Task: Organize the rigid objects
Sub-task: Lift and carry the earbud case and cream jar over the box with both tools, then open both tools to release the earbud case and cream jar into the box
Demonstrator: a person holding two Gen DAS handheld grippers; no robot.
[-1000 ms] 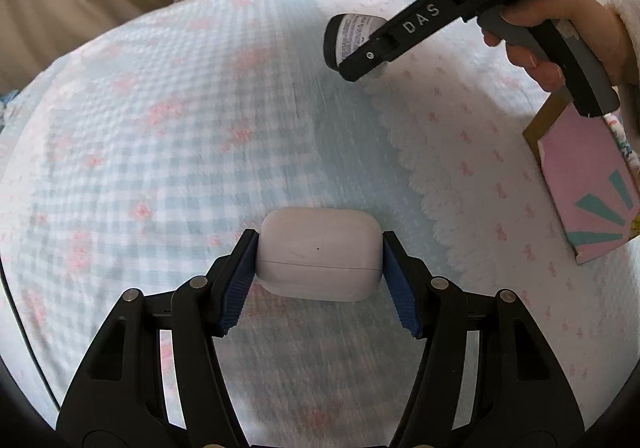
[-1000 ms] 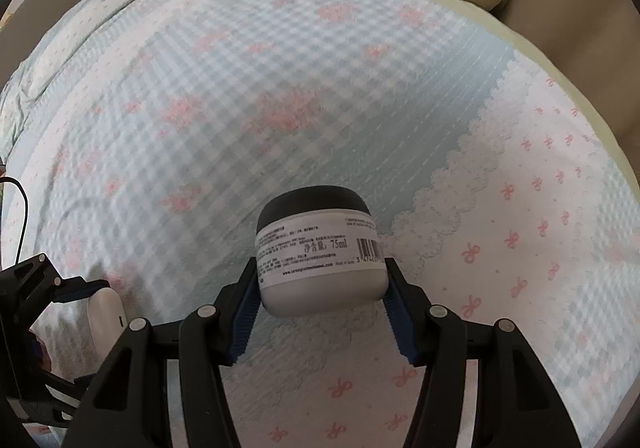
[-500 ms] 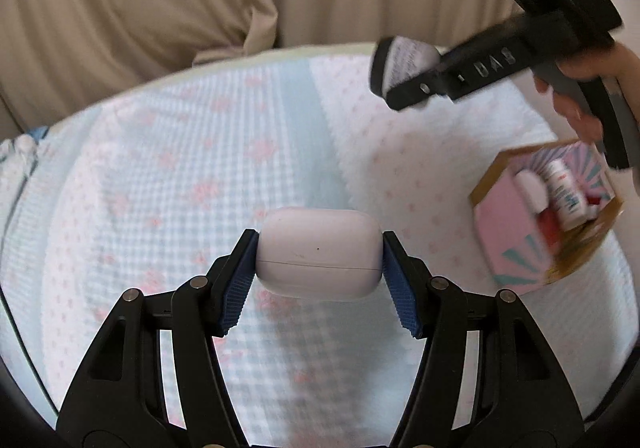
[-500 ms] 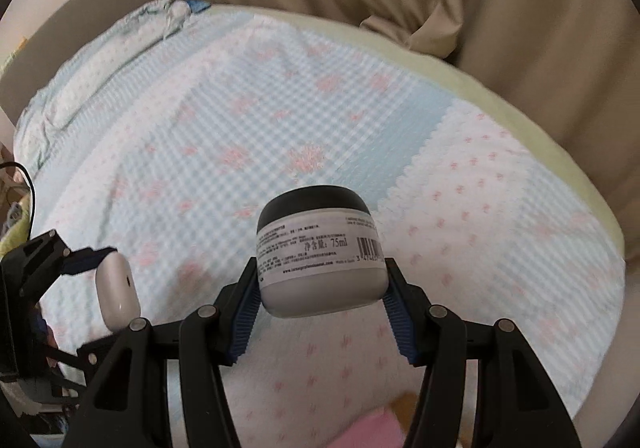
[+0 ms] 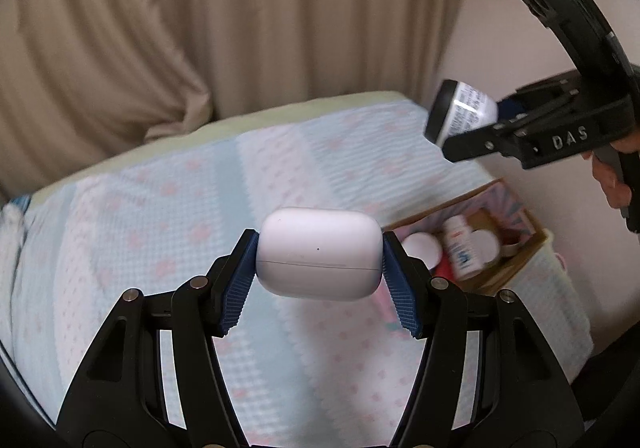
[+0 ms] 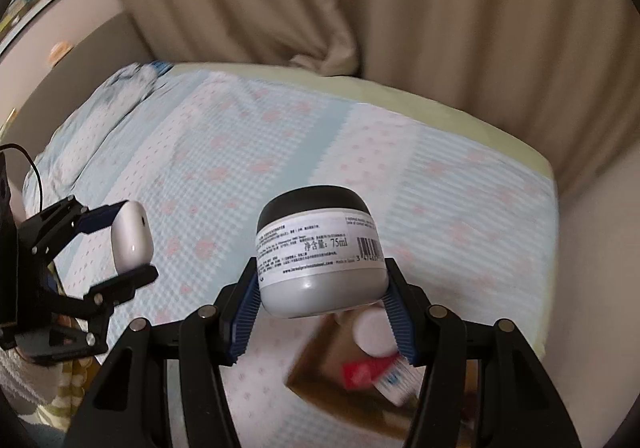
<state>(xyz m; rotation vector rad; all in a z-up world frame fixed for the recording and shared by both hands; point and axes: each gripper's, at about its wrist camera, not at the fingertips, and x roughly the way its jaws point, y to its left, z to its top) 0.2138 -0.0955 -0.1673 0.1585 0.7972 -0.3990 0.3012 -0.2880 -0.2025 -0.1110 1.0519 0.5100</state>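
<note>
Both tools have risen from the bed [image 5: 160,248]. Left tool [image 5: 319,260] clamps the earbud case [image 5: 319,253]; right tool [image 6: 322,280] clamps the cream jar [image 6: 320,248] above the box [image 5: 524,248]. Several items are boxed; these two remain.

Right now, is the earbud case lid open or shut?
Shut: the earbud case shows only a thin closed seam across its front while clamped in the left tool.
</note>
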